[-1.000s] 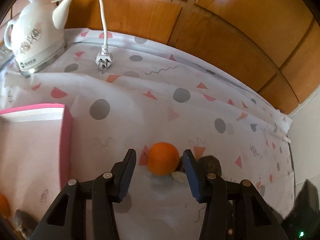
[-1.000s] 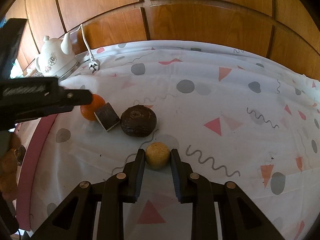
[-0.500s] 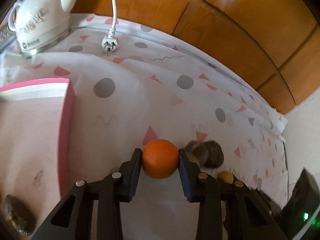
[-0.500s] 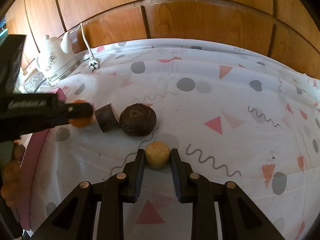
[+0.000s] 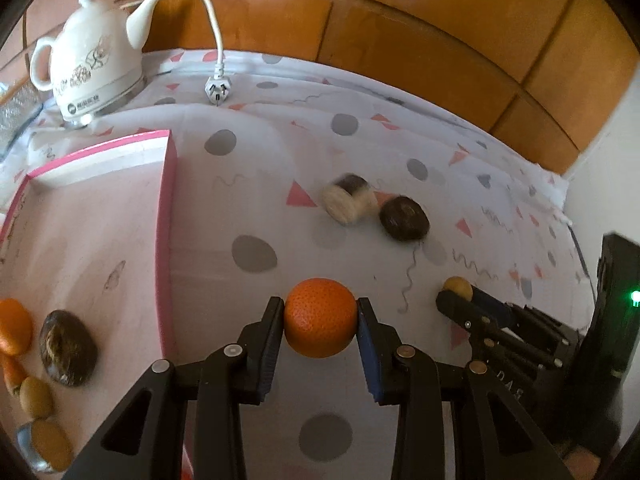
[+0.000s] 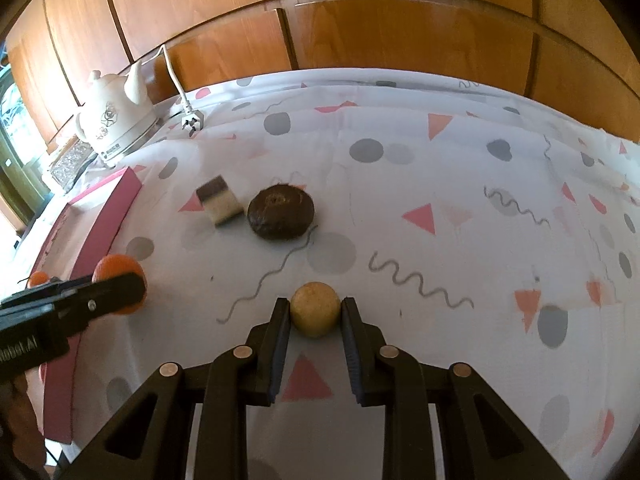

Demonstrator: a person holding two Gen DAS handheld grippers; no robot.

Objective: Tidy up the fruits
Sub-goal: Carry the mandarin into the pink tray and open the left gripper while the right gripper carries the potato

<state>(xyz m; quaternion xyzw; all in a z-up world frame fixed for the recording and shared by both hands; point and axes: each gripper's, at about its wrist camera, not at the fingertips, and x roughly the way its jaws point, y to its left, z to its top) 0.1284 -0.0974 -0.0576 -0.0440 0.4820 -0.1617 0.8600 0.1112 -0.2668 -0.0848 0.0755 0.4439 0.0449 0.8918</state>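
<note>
Clamping a round, dimpled orange fruit [image 5: 320, 317] between both pads, the left gripper [image 5: 320, 320] holds it above the white cloth printed with grey dots and pink triangles [image 5: 400, 152], just right of the pink-walled flat tray [image 5: 166, 240]. Right gripper [image 6: 315, 316] is likewise clenched, on a small, round, tan-yellow fruit [image 6: 315, 309] that sits low against the cloth; whether it is lifted cannot be told. Inside the tray, near its closest end: a dark brown wrinkled fruit [image 5: 68, 348], orange pieces [image 5: 14, 326] and small yellow fruits [image 5: 36, 396], close together. Farther out on the cloth, a dark brown round fruit with a dimpled top [image 6: 280, 211] lies just beside a half-brown, half-cream block [image 6: 220, 200]; the block is blurred in the left wrist view. At the far edge, a white ceramic electric kettle with floral print [image 6: 116, 120] stands against the wood-panelled wall [image 6: 400, 20], its white cord and plug [image 6: 192, 122] lying loose on the cloth.
</note>
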